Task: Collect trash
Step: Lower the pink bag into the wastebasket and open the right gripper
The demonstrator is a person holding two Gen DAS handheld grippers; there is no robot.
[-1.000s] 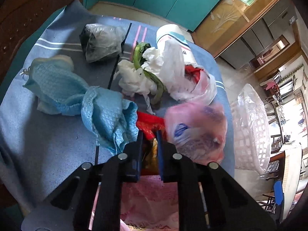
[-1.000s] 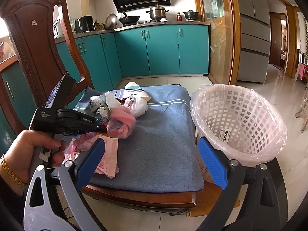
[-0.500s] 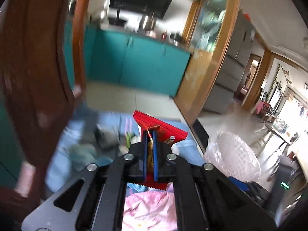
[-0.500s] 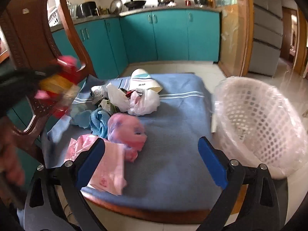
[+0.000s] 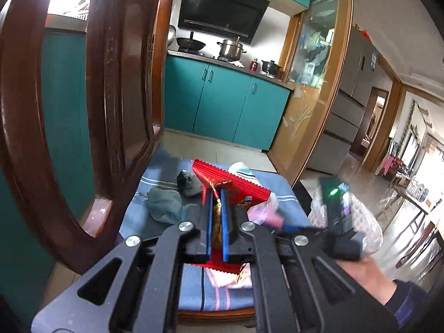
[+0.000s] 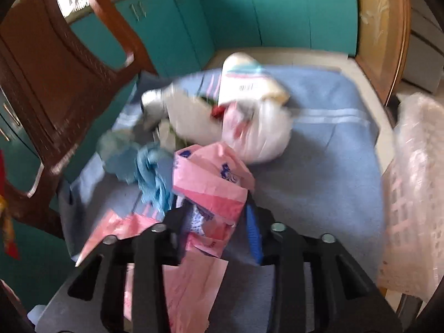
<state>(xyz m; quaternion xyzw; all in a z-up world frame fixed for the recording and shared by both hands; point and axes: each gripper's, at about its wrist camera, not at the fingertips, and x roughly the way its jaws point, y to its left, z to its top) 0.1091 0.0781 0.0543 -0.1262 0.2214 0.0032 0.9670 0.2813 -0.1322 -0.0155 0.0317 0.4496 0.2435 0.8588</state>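
My left gripper (image 5: 217, 194) is shut on a red snack wrapper (image 5: 236, 186) and holds it up above the blue cloth (image 5: 158, 183). My right gripper (image 6: 219, 208) has closed in around a pink plastic bag (image 6: 211, 177) lying on the blue cloth (image 6: 319, 172); the view is blurred. Behind the bag lie a blue rag (image 6: 149, 172), a white plastic bag (image 6: 260, 130) and a white paper cup (image 6: 244, 83). The white mesh trash basket (image 6: 410, 194) stands at the right edge; in the left wrist view the basket (image 5: 366, 222) shows behind my right gripper's body.
A dark wooden chair back (image 5: 111, 83) rises close on the left, also in the right wrist view (image 6: 55, 69). A flat pink bag (image 6: 191, 277) lies at the cloth's near edge. A grey-black bundle (image 5: 188, 184) and a teal rag (image 5: 163, 205) lie on the cloth.
My left gripper has lifted the red wrapper off the pile and steadied. My right gripper has moved down and forward from open at the edge to closing on the pink bag.
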